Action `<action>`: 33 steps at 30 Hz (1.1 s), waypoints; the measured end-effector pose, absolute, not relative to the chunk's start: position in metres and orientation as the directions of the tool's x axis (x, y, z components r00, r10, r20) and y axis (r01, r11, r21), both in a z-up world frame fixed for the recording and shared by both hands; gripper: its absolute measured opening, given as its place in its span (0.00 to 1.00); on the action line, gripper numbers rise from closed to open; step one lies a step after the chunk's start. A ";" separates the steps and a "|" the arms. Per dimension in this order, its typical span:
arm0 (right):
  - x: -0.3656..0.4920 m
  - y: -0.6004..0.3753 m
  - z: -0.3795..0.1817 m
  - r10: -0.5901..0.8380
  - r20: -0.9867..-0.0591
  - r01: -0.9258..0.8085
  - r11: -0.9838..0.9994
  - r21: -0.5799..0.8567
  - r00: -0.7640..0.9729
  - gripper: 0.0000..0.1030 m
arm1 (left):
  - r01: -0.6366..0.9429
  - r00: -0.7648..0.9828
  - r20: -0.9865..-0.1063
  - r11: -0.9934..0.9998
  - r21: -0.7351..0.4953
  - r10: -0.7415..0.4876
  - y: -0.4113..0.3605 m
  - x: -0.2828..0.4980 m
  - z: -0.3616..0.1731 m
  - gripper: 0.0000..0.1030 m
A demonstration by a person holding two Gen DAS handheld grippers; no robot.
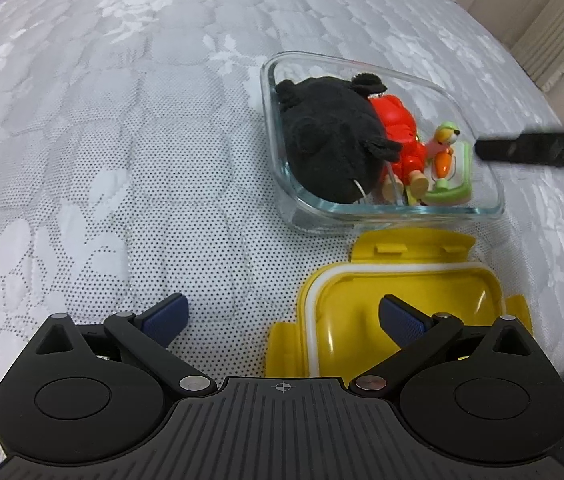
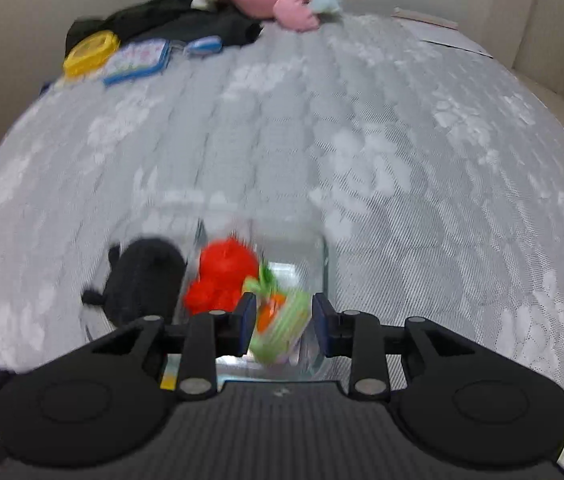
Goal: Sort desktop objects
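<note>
Yellow lid (image 1: 402, 312) lies upside down on the bed (image 1: 122, 140), right under the left claw (image 1: 282, 316), whose jaws stand wide apart, holding nothing. Glass box (image 1: 482, 204) sits just beyond the lid, holding a black plush (image 1: 330, 140), a red figure (image 1: 400, 128) and a green toy (image 1: 448, 168).

Right claw (image 2: 284, 320) hangs over the box, jaws partly parted either side of the green toy; view blurred, contact cannot be told.

Likely step: toy going into the box. Advice: let go low inside the rim, lift straight out clear of the glass wall, then take up the lid.
</note>
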State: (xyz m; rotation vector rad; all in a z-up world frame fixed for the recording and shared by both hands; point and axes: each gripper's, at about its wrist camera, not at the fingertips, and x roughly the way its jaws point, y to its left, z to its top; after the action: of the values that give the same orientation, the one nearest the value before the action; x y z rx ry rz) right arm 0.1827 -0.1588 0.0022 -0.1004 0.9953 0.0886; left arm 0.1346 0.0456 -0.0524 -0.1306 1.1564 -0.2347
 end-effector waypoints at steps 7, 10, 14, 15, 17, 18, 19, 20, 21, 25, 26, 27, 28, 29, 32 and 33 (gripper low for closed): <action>0.182 -0.145 -0.027 -0.014 -0.849 -0.131 0.987 -0.098 0.528 0.32 | 0.115 0.383 -0.890 0.968 -0.222 -0.249 0.046 0.136 -0.052 1.00; 0.181 -0.137 -0.031 -0.078 -0.804 -0.162 0.964 -0.213 0.590 0.22 | 0.118 0.384 -0.889 0.968 -0.222 -0.251 0.046 0.136 -0.053 1.00; 0.181 -0.133 -0.031 -0.088 -0.793 -0.204 0.944 -0.259 0.603 0.23 | 0.122 0.380 -0.890 0.968 -0.221 -0.251 0.045 0.138 -0.055 1.00; 0.181 -0.135 -0.030 -0.074 -0.799 -0.202 0.950 -0.239 0.597 0.24 | 0.120 0.379 -0.890 0.968 -0.222 -0.251 0.046 0.139 -0.057 1.00; 0.177 -0.144 -0.022 -0.035 -0.806 -0.179 0.968 -0.174 0.591 0.24 | 0.108 0.388 -0.887 0.968 -0.224 -0.249 0.049 0.140 -0.057 1.00; 0.174 -0.150 -0.017 -0.015 -0.805 -0.163 0.977 -0.138 0.594 0.25 | 0.099 0.398 -0.883 0.969 -0.227 -0.248 0.051 0.140 -0.057 1.00; 0.168 -0.157 -0.011 0.003 -0.800 -0.151 0.983 -0.109 0.599 0.28 | 0.087 0.417 -0.874 0.968 -0.234 -0.249 0.054 0.140 -0.055 1.00; 0.161 -0.164 -0.005 0.019 -0.793 -0.136 0.987 -0.081 0.608 0.31 | 0.077 0.432 -0.865 0.966 -0.245 -0.254 0.057 0.139 -0.053 1.00; 0.153 -0.171 -0.001 0.028 -0.787 -0.122 0.991 -0.060 0.616 0.35 | 0.065 0.446 -0.857 0.965 -0.256 -0.258 0.059 0.139 -0.052 1.00; 0.117 -0.199 0.006 0.071 -0.778 -0.078 0.997 0.028 0.624 0.45 | -0.002 0.479 -0.841 0.958 -0.286 -0.250 0.067 0.135 -0.052 1.00; 0.107 -0.205 0.005 0.078 -0.779 -0.070 0.997 0.043 0.622 0.46 | -0.019 0.490 -0.838 0.959 -0.284 -0.238 0.068 0.133 -0.052 1.00; 0.098 -0.212 0.003 0.088 -0.779 -0.061 0.996 0.064 0.620 0.49 | -0.036 0.501 -0.835 0.959 -0.281 -0.226 0.068 0.130 -0.052 1.00; 0.091 -0.218 0.000 0.100 -0.779 -0.050 0.995 0.088 0.619 0.50 | -0.048 0.512 -0.832 0.959 -0.279 -0.216 0.069 0.126 -0.052 1.00; 0.085 -0.224 -0.003 0.114 -0.779 -0.033 0.992 0.120 0.616 0.51 | -0.061 0.521 -0.828 0.959 -0.277 -0.207 0.069 0.121 -0.051 1.00; 0.072 -0.241 -0.014 0.161 -0.773 0.023 0.975 0.221 0.614 0.54 | -0.098 0.536 -0.824 0.957 -0.275 -0.182 0.072 0.105 -0.049 1.00; 0.068 -0.247 -0.018 0.176 -0.769 0.041 0.966 0.255 0.615 0.56 | -0.107 0.540 -0.824 0.958 -0.267 -0.169 0.074 0.099 -0.049 1.00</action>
State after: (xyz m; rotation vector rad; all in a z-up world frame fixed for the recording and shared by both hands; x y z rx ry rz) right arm 0.0682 -0.2468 -0.0175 0.2584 0.9077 0.0786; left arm 0.0994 0.0735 -0.0486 -0.3015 1.0038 -0.0380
